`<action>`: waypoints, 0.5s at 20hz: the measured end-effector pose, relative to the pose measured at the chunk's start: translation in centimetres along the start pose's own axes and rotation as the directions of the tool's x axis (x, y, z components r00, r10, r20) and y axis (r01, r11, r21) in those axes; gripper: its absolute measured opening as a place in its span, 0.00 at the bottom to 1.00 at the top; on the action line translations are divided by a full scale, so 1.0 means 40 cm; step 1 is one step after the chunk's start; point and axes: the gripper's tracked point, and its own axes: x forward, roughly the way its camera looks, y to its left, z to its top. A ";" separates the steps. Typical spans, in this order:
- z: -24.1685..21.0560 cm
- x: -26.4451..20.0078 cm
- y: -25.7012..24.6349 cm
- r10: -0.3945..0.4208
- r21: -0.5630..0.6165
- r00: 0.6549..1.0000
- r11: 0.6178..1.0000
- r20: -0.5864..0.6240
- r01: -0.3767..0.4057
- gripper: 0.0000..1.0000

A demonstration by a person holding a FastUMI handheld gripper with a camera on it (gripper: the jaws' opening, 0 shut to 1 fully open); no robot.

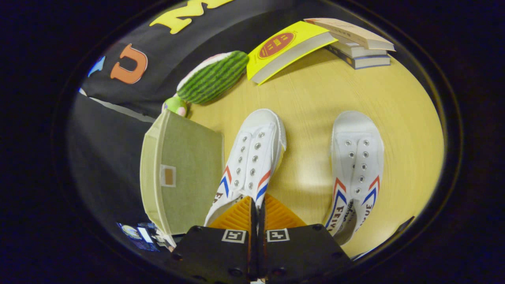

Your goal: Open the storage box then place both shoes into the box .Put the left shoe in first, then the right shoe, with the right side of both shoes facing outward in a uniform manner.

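Gripper (257, 203): fingers nearly together, pinching heel edge of left shoe (252, 157).
Left shoe: just ahead of jaws, toe pointing away, on table (315, 98).
Right shoe (357, 165): right of jaws, apart from left shoe.
Storage box (185, 173): left of jaws, beside left shoe, lid closed.
Beyond: watermelon plush (213, 77), yellow book (288, 45), book stack (359, 45).
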 end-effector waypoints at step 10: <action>0.044 -0.194 0.301 0.059 -0.167 0.987 0.985 0.147 -0.034 0.05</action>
